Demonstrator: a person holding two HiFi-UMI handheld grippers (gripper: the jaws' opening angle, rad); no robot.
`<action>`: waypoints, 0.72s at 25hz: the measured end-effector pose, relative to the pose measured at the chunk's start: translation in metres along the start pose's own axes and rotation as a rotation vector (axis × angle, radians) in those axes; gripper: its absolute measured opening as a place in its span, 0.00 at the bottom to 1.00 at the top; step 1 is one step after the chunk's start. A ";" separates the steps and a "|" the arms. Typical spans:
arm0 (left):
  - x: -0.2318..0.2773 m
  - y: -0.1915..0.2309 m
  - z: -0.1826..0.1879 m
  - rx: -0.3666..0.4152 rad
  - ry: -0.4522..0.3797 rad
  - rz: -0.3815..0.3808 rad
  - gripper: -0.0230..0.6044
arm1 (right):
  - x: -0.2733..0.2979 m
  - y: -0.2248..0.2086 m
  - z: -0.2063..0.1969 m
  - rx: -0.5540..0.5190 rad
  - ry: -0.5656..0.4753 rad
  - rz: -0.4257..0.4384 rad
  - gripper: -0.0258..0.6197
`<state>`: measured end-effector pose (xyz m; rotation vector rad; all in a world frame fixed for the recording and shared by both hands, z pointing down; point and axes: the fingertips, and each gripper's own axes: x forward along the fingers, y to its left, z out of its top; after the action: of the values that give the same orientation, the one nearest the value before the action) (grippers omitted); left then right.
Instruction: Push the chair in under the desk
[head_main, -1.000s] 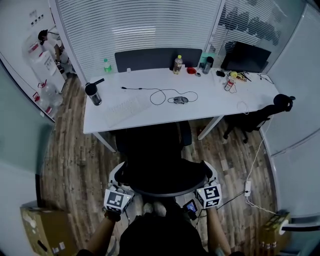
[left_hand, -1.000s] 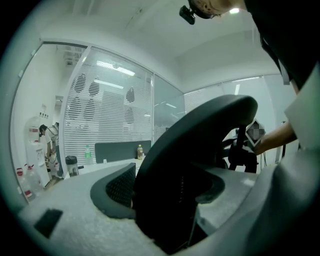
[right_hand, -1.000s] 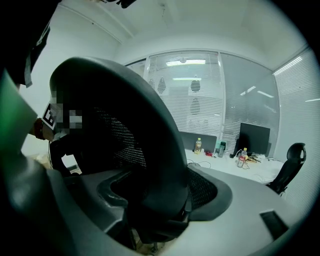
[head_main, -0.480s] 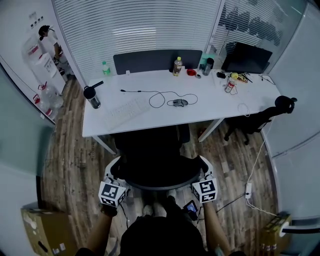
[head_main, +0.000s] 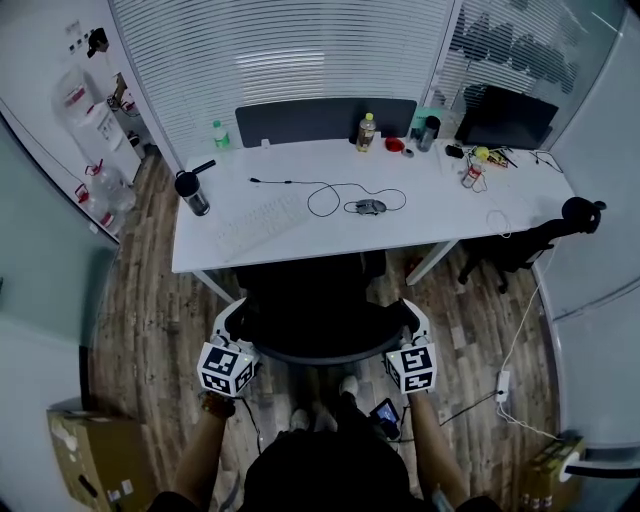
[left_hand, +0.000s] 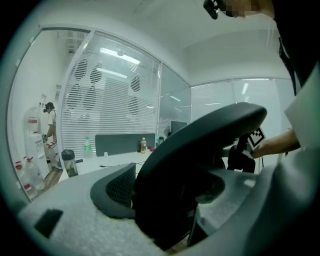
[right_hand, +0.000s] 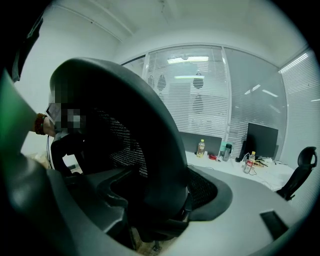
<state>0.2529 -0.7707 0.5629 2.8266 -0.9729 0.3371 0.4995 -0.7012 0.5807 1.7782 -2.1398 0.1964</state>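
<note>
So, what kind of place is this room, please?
Most likely an office. A long white desk carries a keyboard and a monitor, a black office chair stands at it, and slatted blinds hang behind it.

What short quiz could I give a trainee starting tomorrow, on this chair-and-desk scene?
1. Pick one: the left hand-held gripper and right hand-held gripper clamp the (A) chair backrest, (B) water bottle, (C) keyboard.
2. True or false: the monitor stands at the left end of the desk.
3. Fill in: in the head view, the black tumbler stands near the desk's ___ end.
Key: 1 A; 2 false; 3 left.
</note>
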 end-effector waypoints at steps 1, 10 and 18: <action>0.003 0.002 0.001 -0.003 0.004 0.000 0.52 | 0.003 -0.001 0.002 0.004 0.000 0.002 0.49; 0.026 0.022 0.006 -0.001 0.011 0.004 0.51 | 0.033 -0.016 0.008 -0.001 -0.002 0.016 0.49; 0.050 0.041 0.014 -0.016 0.030 0.013 0.51 | 0.061 -0.029 0.021 0.004 -0.002 0.026 0.49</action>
<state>0.2680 -0.8345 0.5642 2.7934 -0.9844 0.3707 0.5153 -0.7703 0.5792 1.7537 -2.1659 0.2057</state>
